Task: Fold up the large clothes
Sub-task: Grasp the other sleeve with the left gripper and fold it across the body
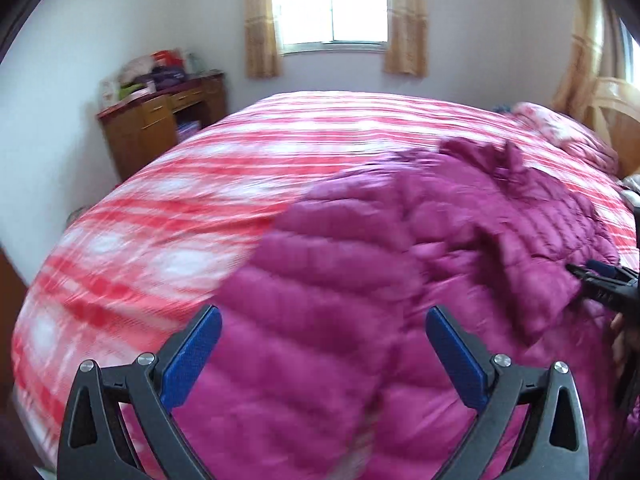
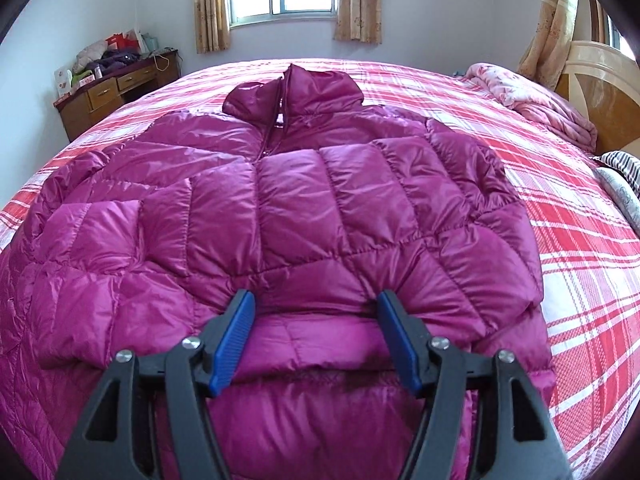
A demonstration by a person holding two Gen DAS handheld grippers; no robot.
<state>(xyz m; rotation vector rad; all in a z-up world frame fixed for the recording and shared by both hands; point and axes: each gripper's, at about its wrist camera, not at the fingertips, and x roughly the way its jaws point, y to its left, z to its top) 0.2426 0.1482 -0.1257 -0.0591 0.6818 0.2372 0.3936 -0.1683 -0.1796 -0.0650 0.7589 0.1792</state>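
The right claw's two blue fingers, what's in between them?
In the right wrist view, the open right claw has a puffy fold of the purple jacket between its fingers. The left wrist view is too blurry to add more.

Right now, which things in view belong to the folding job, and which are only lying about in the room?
Belong to the job:
- magenta down jacket, spread on the bed
- left tool, open
- right tool, open
- plaid bed cover, the work surface

Lying about:
- pink quilt near the headboard
- wooden desk with clutter
- striped cloth
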